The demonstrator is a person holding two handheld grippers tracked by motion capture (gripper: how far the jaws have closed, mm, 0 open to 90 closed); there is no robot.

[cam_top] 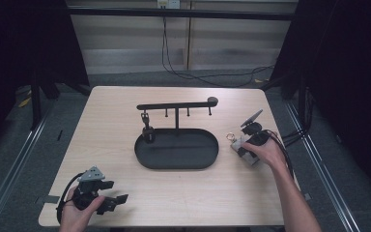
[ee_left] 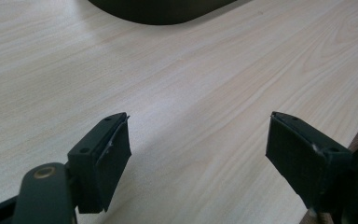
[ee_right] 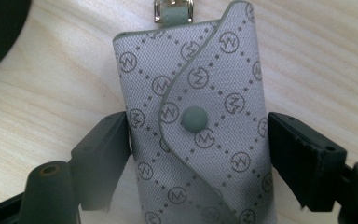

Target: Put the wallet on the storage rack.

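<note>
The key pouch (ee_right: 196,126), a grey monogram-printed case with a snap flap and a metal ring (ee_right: 173,9) at its far end, lies flat on the surface (cam_top: 125,106) just to the right of the black oval tray (cam_top: 176,149). We have the right hand-held gripper (ee_right: 198,154) straddling it: the jaws are part open, the left pad touching or nearly touching the pouch's edge, the right pad clearly apart from it, so nothing is gripped yet.

We judge the main risk to be an uneven close. If one pad meets the fabric first, the pouch may slide or twist on the smooth wood instead of being pinched. The soft sides could also buckle and squeeze out upward, and a grip this near the flap end leaves the ring end free to droop and swing. The snap (ee_right: 194,116) might pop open under pressure.

The tray carries a T-shaped hanger stand (cam_top: 176,105) with several small hooks; one dark item (cam_top: 147,129) hangs from the leftmost hook, down to the tray floor. We cannot tell what it is. The rest of the tray looks bare.

Well to the left of the tray and nearer us, the left hand-held gripper (ee_left: 198,158) rests low over bare wood, jaws wide apart and empty.
</note>
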